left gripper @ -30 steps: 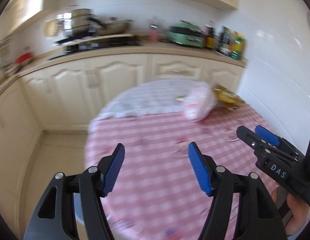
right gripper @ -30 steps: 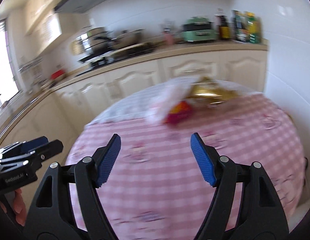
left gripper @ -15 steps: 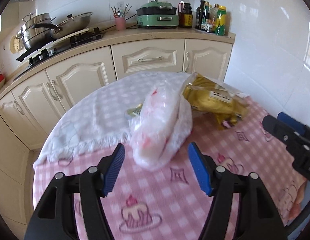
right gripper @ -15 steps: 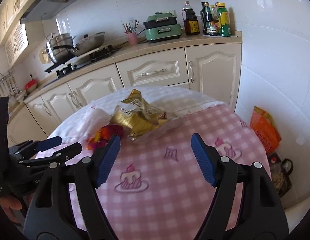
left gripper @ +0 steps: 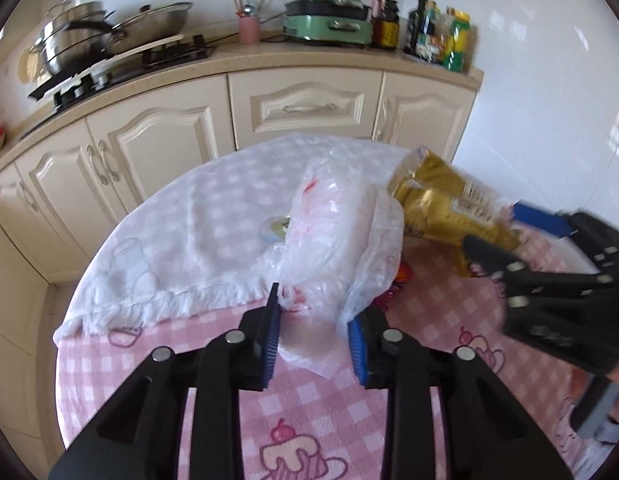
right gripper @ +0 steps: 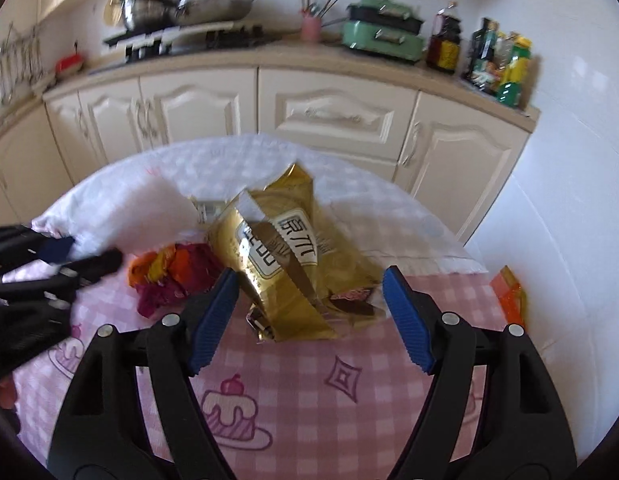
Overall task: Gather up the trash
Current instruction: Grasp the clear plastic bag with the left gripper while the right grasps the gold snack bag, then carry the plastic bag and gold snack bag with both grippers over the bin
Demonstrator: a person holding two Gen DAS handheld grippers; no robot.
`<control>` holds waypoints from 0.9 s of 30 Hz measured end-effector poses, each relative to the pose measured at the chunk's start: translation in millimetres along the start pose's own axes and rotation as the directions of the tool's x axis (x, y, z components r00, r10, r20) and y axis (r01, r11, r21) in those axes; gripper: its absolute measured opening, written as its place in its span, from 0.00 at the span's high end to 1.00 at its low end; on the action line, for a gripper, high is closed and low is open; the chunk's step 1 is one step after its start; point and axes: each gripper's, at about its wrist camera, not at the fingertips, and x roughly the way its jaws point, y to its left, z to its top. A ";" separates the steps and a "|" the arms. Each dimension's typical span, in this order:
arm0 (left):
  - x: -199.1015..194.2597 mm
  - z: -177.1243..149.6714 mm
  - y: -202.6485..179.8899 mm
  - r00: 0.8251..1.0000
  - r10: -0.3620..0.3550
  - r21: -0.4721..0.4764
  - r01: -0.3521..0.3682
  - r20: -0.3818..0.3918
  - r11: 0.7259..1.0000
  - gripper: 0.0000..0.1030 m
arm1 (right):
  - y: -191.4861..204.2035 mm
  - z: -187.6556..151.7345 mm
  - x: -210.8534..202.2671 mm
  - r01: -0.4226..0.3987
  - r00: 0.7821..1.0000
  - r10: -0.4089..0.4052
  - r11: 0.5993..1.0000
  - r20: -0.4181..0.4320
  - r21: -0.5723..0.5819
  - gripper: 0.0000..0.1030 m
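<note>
**Two tongs working the trash pile on the pink table**

Two grippers are sitting over the round table [right gripper: 349, 408], which is wearing a pink checked cloth printed with cakes, and a white checked cloth [left gripper: 197, 232] is lying across its far half.

My left gripper [left gripper: 314, 326] is closing its blue pads on the near end of the clear plastic bag [left gripper: 341, 232]; the film is bunching between the jaws, and both pads are touching it. The bag is lying crumpled at the table's middle, half on the white cloth, half on the pink. A small pale round thing is peeking out just behind it, too hidden for me to name.

My right gripper [right gripper: 309, 312] is standing with its jaws wide apart, one on either side of the gold snack bag [right gripper: 285, 264], and I am gripping nothing with it. The gold bag is lying torn open just to the right of the plastic bag. A crumpled red and orange wrapper [right gripper: 169, 276] is resting between the two, touching the gold bag's left edge.

Behind the table, cream cabinets [right gripper: 333, 112] are running under a counter carrying pots, a green cooker [left gripper: 329, 24] and bottles.
</note>
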 end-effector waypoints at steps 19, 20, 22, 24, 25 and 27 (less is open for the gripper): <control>-122.5 -42.1 64.6 0.980 -0.026 -0.158 0.058 0.199 0.986 0.73 | 58.1 8.0 -114.5 -0.101 0.977 0.098 0.995 0.187 0.006 0.96; -130.7 -47.6 71.8 0.979 -0.016 -0.167 0.051 0.205 0.985 0.73 | 68.2 8.9 -119.3 -0.121 0.974 0.120 0.993 0.193 -0.005 0.96; -146.0 -58.6 87.9 0.976 0.006 -0.189 0.036 0.216 0.981 0.73 | 100.1 11.7 -132.7 -0.189 0.961 0.193 0.981 0.197 -0.043 0.96; -163.6 -74.4 111.3 0.974 0.034 -0.220 0.016 0.225 0.975 0.73 | 129.7 13.1 -141.6 -0.244 0.947 0.255 0.967 0.196 -0.077 0.96; -169.8 -80.0 120.0 0.973 0.046 -0.232 0.008 0.227 0.973 0.73 | 152.9 13.4 -147.3 -0.278 0.936 0.294 0.955 0.193 -0.106 0.96; -182.9 -95.2 140.3 0.971 0.078 -0.261 -0.016 0.228 0.965 0.73 | 186.9 13.8 -153.0 -0.324 0.920 0.347 0.935 0.184 -0.145 0.96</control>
